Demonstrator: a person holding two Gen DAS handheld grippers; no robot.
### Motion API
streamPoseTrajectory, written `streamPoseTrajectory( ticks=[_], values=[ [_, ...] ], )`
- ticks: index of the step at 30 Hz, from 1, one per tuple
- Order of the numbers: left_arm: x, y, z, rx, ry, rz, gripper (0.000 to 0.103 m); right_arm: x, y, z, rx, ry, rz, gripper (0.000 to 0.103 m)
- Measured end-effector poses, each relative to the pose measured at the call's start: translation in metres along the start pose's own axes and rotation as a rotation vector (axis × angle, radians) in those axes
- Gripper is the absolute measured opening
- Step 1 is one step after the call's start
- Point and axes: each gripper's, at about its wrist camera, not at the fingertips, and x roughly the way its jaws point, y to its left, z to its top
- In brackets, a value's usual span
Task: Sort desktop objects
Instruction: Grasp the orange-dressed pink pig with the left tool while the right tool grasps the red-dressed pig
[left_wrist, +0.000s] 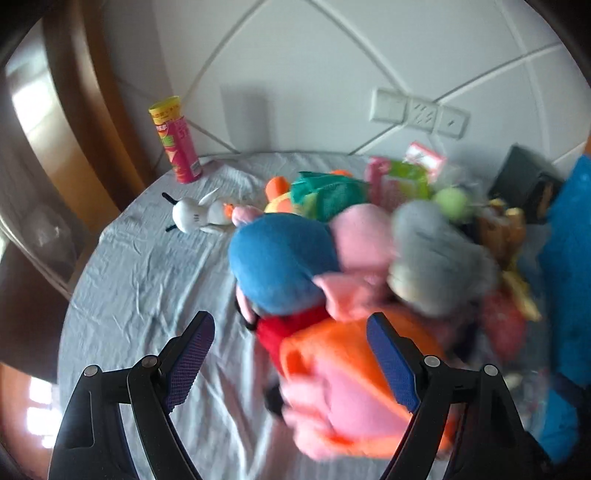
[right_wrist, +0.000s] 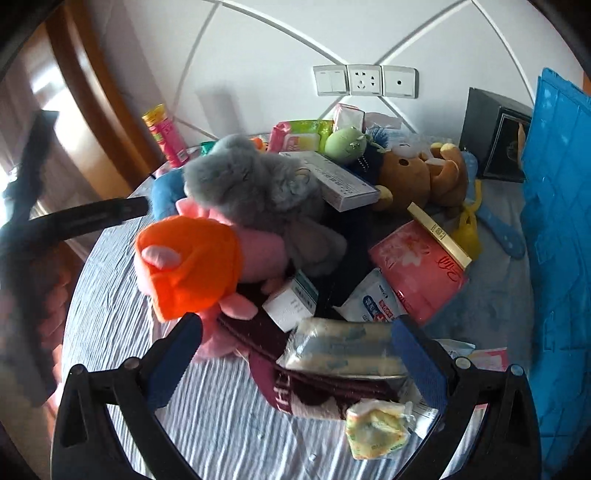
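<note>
Both tools stand with their jaws spread wide and nothing pinched between the blue pads. The left gripper (left_wrist: 295, 363) hangs over the near part of the table (left_wrist: 140, 280), which is draped in a wrinkled pale grey cloth; its right pad lies in front of a pink plush in an orange dress (left_wrist: 343, 387), though blur hides whether they touch. Behind that toy lie a blue plush (left_wrist: 280, 266) and a grey plush (left_wrist: 439, 254), heaped together toward the middle. Near the far left edge a pink and yellow snack tube (left_wrist: 177, 142) stands upright, its print too blurred to read, with a small white toy (left_wrist: 197, 216) lying well apart in front of it. The right gripper (right_wrist: 297, 360) is over a clear pack of folded tissues (right_wrist: 343, 350) resting on a maroon cap (right_wrist: 295, 391) whose white letters show only in part, "TH". A red tissue pack (right_wrist: 421, 266) bears cursive script I cannot make out; a white box (right_wrist: 340, 181) and a brown bear (right_wrist: 424, 173) sit toward the far side. A blue crate (right_wrist: 557, 240) stands at the right edge.
</note>
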Motion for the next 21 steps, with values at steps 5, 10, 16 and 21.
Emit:
streamPoseTrajectory(
  ticks=[5, 10, 16, 21],
  values=[
    [0.043, 0.005, -0.014, 0.038, 0.066, -0.037, 0.085, 0.033, 0.007, 0.017, 0.043, -0.010, -0.079, 0.103],
    [0.041, 0.013, -0.039, 0.045, 0.080, -0.137, 0.085, 0.106, 0.025, 0.026, -0.005, 0.103, -0.238, 0.103],
    [0.026, 0.063, -0.066, 0.041, 0.079, -0.098, 0.085, 0.104, 0.060, 0.017, -0.064, 0.131, -0.050, 0.103],
    [0.014, 0.120, -0.104, 0.049, 0.103, -0.043, 0.085, 0.097, 0.142, 0.000, -0.216, 0.160, 0.179, 0.103]
  ],
)
